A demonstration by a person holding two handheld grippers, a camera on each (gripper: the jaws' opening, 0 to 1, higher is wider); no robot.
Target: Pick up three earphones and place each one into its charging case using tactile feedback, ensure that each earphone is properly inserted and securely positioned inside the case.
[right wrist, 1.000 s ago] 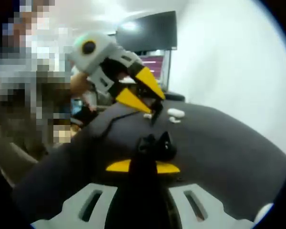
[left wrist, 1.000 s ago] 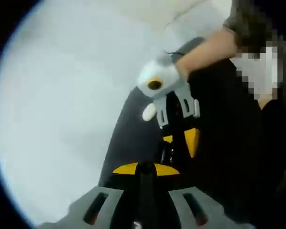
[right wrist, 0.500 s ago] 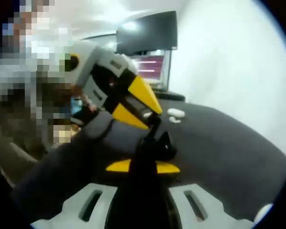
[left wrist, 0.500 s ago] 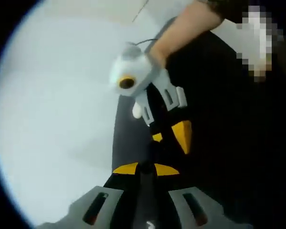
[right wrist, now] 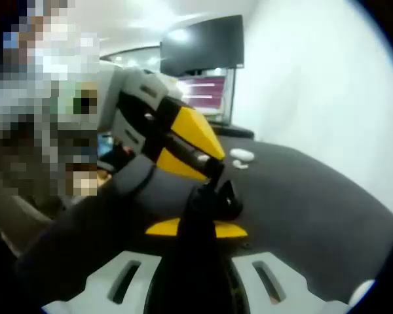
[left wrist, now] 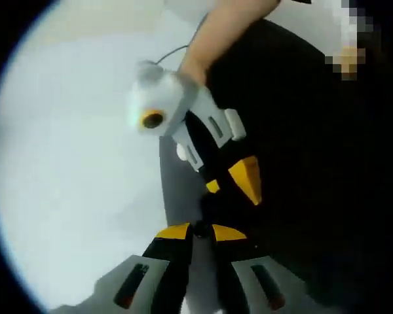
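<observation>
The step in hand looks like seating an earphone into its case. In the right gripper view, the right gripper [right wrist: 206,212] has its fingers pressed onto a dark charging case [right wrist: 217,198], held over the dark worktop [right wrist: 301,209]. The left gripper [right wrist: 206,160] meets it from 11 o'clock, pinching a small white earphone [right wrist: 202,157] just above the case. Next calls for a gentle downward push. Spare white earphones [right wrist: 241,157] lie at 1 o'clock.

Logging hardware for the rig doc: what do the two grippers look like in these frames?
Both match: the right gripper and the left gripper have light grey slotted bodies and yellow wedge-shaped fingers with black inner faces. A thin dark cable leaves the right one's body.
</observation>
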